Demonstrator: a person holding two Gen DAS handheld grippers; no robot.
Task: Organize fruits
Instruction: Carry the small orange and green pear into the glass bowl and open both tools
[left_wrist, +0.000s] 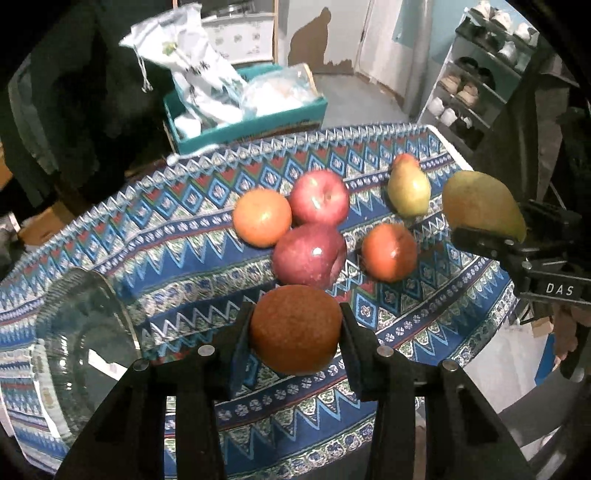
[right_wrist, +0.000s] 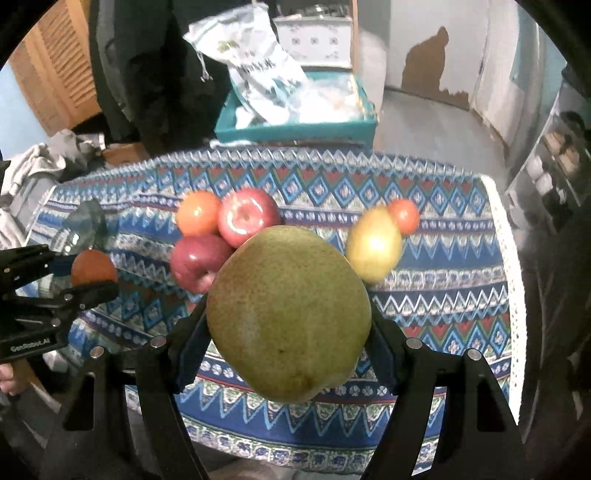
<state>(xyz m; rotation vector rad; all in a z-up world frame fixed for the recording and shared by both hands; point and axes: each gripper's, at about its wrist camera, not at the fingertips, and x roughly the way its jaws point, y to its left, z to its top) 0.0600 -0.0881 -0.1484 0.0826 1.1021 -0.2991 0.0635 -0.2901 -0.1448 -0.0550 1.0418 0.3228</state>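
My left gripper is shut on an orange and holds it above the patterned tablecloth. My right gripper is shut on a green pear, also held above the cloth; it shows in the left wrist view at the right. On the cloth lie two red apples, two more oranges and a second pear. The left gripper with its orange shows at the left of the right wrist view.
A glass bowl sits at the table's left end. Behind the table a teal box holds white bags. A shoe rack stands at the back right. The cloth's right edge drops off.
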